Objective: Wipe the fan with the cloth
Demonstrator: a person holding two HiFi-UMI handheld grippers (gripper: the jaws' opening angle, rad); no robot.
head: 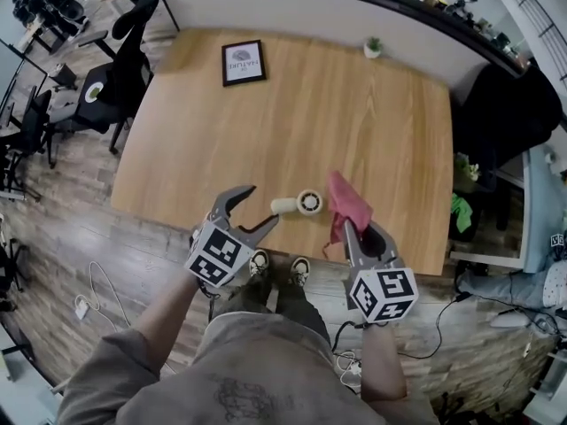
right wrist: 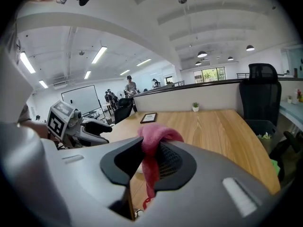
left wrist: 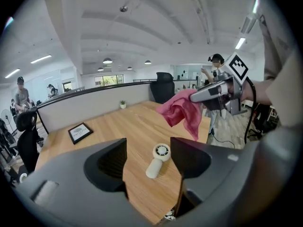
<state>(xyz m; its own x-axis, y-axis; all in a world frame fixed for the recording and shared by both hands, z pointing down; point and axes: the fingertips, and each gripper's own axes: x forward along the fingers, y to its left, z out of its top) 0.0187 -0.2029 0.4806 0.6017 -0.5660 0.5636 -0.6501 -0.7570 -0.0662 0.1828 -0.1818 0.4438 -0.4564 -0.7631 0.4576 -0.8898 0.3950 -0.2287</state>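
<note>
Head view showed me the small white handheld fan lying on its side on the wooden table. It was close to the 6 o'clock edge, with its round head pointing toward 3 o'clock. My left gripper hovered at the fan's 9 o'clock side, its jaws spread wide and gripping nothing. In the left gripper view the fan lay on the table beyond the gap, touched by neither jaw. My right gripper sat at the fan's 3 o'clock side, its jaws clamped on the pink cloth. The cloth bunched above the tips and hung in a tail below them. From the left gripper view I saw the cloth held up off the table, apart from the fan. A framed picture lay at the table's 11 o'clock, and a small potted plant stood at 1 o'clock.
</note>
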